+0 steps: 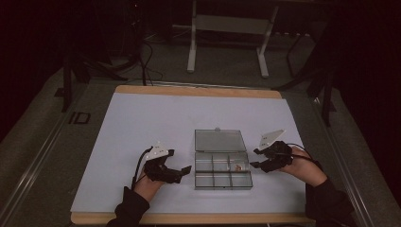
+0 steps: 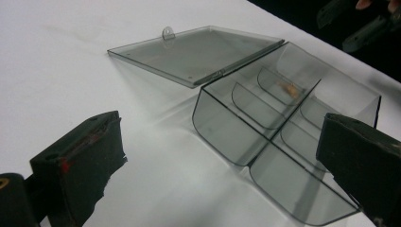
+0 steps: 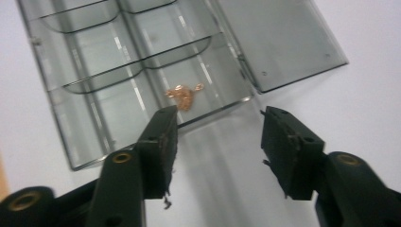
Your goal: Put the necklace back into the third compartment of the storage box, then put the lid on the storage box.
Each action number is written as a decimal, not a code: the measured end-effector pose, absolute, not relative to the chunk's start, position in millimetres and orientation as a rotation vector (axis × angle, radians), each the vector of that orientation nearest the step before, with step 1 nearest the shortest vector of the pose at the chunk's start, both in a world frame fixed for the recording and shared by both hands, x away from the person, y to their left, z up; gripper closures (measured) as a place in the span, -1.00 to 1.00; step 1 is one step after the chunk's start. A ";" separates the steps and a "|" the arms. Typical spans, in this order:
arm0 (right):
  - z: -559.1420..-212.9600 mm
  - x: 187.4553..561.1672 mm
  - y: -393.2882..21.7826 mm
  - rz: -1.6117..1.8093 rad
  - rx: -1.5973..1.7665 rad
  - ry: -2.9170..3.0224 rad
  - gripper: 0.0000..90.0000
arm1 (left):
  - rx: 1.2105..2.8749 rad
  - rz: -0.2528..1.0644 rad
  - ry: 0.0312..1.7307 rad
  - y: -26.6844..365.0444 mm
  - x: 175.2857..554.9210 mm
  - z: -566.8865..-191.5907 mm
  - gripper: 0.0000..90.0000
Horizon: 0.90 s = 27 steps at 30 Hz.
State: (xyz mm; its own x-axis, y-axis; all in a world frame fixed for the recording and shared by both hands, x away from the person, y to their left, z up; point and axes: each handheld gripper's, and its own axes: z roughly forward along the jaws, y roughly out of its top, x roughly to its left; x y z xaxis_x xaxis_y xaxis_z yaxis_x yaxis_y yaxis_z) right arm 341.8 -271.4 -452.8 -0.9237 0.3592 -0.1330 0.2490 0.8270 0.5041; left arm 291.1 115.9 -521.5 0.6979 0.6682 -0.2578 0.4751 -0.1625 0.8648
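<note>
Jewellery [image 3: 183, 96], a small tangle of gold chain, lies loose in a compartment at one end of my clear organiser box [image 1: 222, 171], in the row next to the hinge. The box sits on the white worktop [image 1: 142, 123] with its lid [image 1: 220, 140] folded flat behind it; the other five compartments look empty. I judge the drop done, with the lid yet to close. My right tool [image 1: 255, 158] sits just beside the box's right end, jaws half open and holding nothing, my hand resting low on the worktop behind it. My left tool [image 1: 188, 168] waits near the box's left side, jaws spread wide and empty, pointing across at the box, my sleeve [image 1: 127, 208] at the worktop's near edge.
</note>
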 end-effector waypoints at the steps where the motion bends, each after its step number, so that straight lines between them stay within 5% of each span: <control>1: -453.9 341.3 -272.6 0.735 0.482 2.782 -0.02 | 1.810 0.218 0.902 115.6 291.2 -520.2 -0.96; 12: -467.8 334.5 -293.4 0.900 0.643 2.688 -0.06 | 1.870 0.276 0.886 104.9 299.4 -508.6 -0.96; 27: -471.3 335.3 -302.9 0.991 0.692 2.597 -0.08 | 1.911 0.157 0.962 84.0 336.5 -500.6 -0.95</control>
